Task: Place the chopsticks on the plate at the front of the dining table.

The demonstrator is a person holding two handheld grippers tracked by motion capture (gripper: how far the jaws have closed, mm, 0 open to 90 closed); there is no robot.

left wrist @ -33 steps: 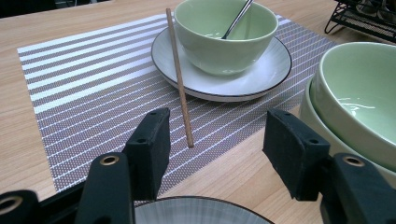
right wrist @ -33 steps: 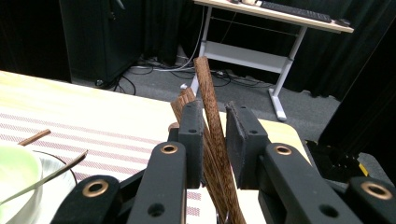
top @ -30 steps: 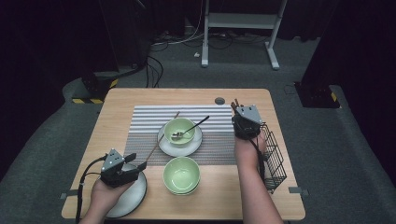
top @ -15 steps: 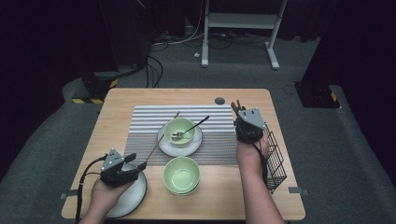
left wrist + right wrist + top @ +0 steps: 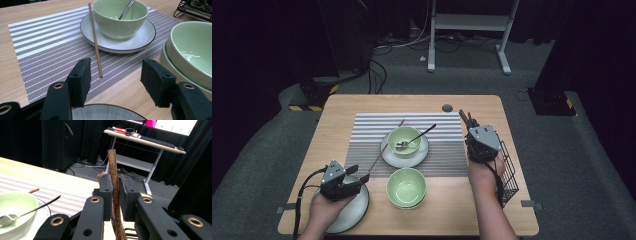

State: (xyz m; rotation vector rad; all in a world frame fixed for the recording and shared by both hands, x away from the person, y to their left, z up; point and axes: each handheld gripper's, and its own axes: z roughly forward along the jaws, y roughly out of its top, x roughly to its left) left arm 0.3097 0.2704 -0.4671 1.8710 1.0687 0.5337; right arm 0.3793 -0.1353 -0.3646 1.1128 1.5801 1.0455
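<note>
While the right gripper (image 5: 114, 195) clamps dark chopsticks (image 5: 113, 170) between its fingers, the left gripper (image 5: 115, 75) hangs open, a chopstick (image 5: 95, 40) lying just ahead.

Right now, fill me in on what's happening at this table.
A person is clearing or setting tableware with tongs in each hand. The right tongs are shut on dark brown wooden chopsticks, held up beside the black wire basket at the table's right edge. The left tongs stand open and empty over the grey round plate. A single light wooden chopstick leans on the white saucer under the pale green bowl with a metal spoon.
</note>
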